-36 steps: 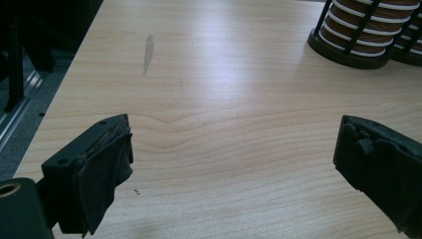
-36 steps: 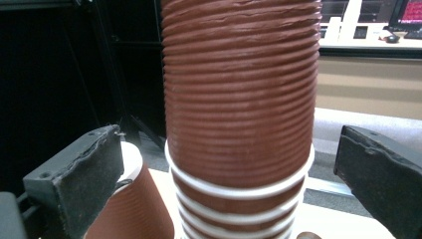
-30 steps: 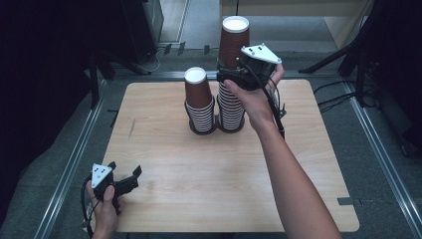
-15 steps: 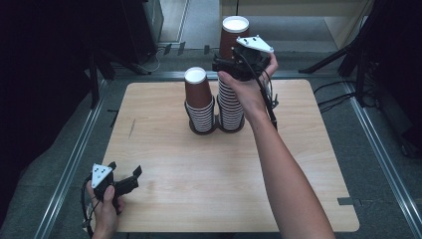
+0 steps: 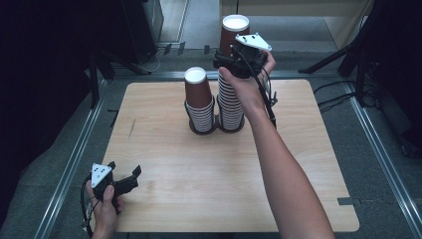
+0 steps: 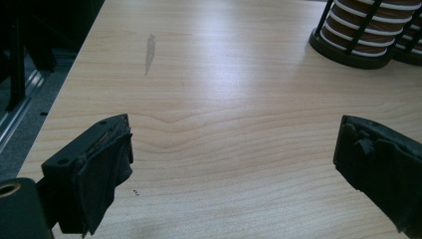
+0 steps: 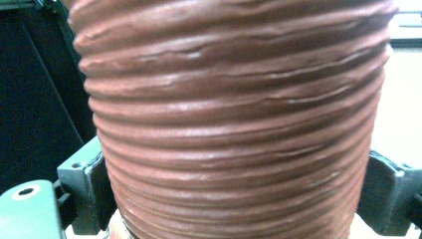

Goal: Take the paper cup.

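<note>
My right hand-held gripper (image 5: pixel 230 62) just closed, pinching the top brown cup (image 5: pixel 234 36) of the taller stack; left hand-held gripper (image 5: pixel 130 178) sits spread over the desk (image 5: pixel 199 164).

Grey floor (image 5: pixel 378 164), metal rails (image 5: pixel 69 164), dark surroundings

Two cup stacks are standing side by side at the far middle of the table (image 5: pixel 164 164), each in its own ringed holder. The taller stack (image 5: pixel 232 99) is sitting to the right, the shorter stack (image 5: pixel 199 102) touching or just beside it on the left. The right gripper (image 5: pixel 230 60) is reaching the taller stack from the right, near its top, its jaws lying either side of the top cup (image 5: pixel 234 31). The left gripper (image 5: pixel 124 181) is resting at the near left corner, well apart from both stacks.
</note>
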### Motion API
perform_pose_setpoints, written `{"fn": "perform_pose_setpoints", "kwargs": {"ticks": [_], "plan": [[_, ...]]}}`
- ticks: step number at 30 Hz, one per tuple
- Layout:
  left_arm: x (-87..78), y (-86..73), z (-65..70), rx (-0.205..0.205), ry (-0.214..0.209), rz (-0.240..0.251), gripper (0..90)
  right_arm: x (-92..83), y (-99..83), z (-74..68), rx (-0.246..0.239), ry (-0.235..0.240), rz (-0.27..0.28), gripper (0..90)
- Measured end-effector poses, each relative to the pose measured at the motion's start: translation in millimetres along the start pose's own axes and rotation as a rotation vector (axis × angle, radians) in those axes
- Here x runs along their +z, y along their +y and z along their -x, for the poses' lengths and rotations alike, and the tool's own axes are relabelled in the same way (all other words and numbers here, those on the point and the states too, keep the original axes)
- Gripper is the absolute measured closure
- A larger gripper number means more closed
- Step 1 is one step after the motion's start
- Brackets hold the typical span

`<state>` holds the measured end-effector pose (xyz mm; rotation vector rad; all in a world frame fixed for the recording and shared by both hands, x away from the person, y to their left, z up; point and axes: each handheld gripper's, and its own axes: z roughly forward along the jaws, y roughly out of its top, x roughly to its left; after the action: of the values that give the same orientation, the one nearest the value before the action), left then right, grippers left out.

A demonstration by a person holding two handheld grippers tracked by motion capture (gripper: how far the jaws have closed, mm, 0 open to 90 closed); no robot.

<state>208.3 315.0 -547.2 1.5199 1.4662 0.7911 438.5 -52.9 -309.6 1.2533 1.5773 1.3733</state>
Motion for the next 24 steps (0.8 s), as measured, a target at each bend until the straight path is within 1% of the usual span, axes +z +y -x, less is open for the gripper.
{"fn": "perform_pose_setpoints", "kwargs": {"ticks": [3,6,8,9,10,11,12,15,18,21,24], "plan": [[1.4,2.5,1.3,0.008,0.003,-0.008,2.3,-2.5,5.7,-0.7,-0.007,0.001,0.016,10.4],[1.6,4.7,2.3,0.013,-0.001,-0.015,2.3,-4.0,11.0,-1.6,-0.013,0.001,0.018,10.6],[0.2,9.7,4.4,0.011,-0.012,-0.008,2.3,-6.3,18.7,-2.4,-0.024,0.001,0.025,10.7],[0.2,9.7,4.4,0.011,-0.012,-0.008,2.3,-6.9,20.3,-2.7,-0.023,0.001,0.028,10.7],[-0.7,13.8,6.6,0.018,-0.019,-0.004,2.3,-7.6,22.3,-3.2,-0.022,-0.002,0.031,10.8],[-0.7,13.8,6.6,0.018,-0.019,-0.004,2.3,-7.6,22.3,-3.2,-0.022,-0.002,0.031,10.8],[-0.9,17.7,8.4,0.023,-0.025,0.0,2.3,-9.2,26.3,-4.0,-0.023,0.0,0.038,10.8],[-1.0,21.5,9.8,0.026,-0.032,0.005,2.3,-10.7,29.5,-4.8,-0.023,-0.001,0.046,10.9],[-0.3,24.9,11.3,0.019,-0.038,0.014,2.3,-12.8,35.2,-5.5,-0.02,-0.001,0.06,10.9],[0.6,25.8,11.1,0.016,-0.038,0.015,2.3,-14.1,38.9,-5.9,-0.013,0.001,0.066,10.9],[1.6,25.7,11.3,0.014,-0.04,0.013,2.3,-15.9,42.9,-6.4,-0.016,0.003,0.075,11.0]]}}
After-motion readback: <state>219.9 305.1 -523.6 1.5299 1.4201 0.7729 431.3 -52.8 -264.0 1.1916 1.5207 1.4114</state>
